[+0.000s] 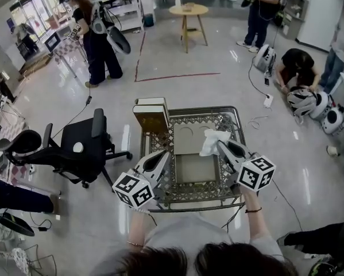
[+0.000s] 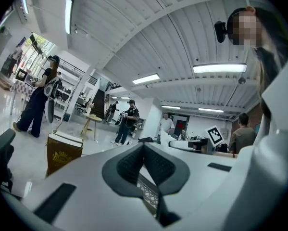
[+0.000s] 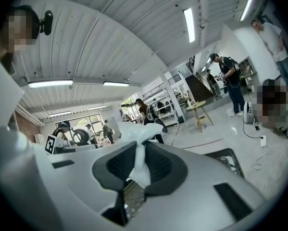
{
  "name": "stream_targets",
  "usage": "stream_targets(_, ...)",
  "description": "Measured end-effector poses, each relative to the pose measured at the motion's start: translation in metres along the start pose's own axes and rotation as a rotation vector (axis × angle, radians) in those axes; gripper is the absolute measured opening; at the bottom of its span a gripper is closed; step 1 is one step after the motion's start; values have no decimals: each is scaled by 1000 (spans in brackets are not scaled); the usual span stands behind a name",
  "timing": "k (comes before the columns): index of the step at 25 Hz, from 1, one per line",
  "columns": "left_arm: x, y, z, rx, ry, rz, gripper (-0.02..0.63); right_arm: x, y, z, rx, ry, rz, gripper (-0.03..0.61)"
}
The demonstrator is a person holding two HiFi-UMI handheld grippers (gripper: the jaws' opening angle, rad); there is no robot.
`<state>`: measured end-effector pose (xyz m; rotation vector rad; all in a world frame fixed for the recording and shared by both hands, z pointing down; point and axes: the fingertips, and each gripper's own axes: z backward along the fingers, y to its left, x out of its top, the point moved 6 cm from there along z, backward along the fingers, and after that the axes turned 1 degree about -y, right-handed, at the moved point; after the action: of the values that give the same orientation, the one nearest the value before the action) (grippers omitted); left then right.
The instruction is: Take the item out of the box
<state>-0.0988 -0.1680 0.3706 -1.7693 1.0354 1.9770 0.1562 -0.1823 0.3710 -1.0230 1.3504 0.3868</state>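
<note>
An open box [image 1: 192, 170] lies on a metal lattice table [image 1: 236, 122], with a beige insert [image 1: 189, 137] with round hollows at its far end. My right gripper [image 1: 220, 146] is shut on a crumpled white paper item [image 1: 213, 138] and holds it above the box's right side. In the right gripper view the white paper [image 3: 140, 141] is pinched between the dark pads of the right gripper [image 3: 138, 154]. My left gripper [image 1: 162, 156] hovers over the box's left edge. In its own view the left gripper [image 2: 144, 147] has its jaws meeting at the tips with nothing between them.
A brown and gold box [image 1: 151, 116] stands upright at the table's far left corner, the same brown box [image 2: 62, 150] in the left gripper view. A black office chair [image 1: 74, 145] is left of the table. Several people, a round wooden table [image 1: 188, 10] and floor cables lie beyond.
</note>
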Motion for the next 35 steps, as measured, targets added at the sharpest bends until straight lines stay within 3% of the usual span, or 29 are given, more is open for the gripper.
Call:
stream_targets(15, 51, -17, 3, -22, -69, -154, 17, 58, 19, 27, 7, -130, 145, 71)
stream_targets(25, 54, -16, 3, -12, -73, -170, 17, 60, 22, 28, -29, -133, 221, 64)
stream_targets(35, 52, -14, 0, -18, -63, -166, 17, 60, 19, 26, -26, -137, 218, 64)
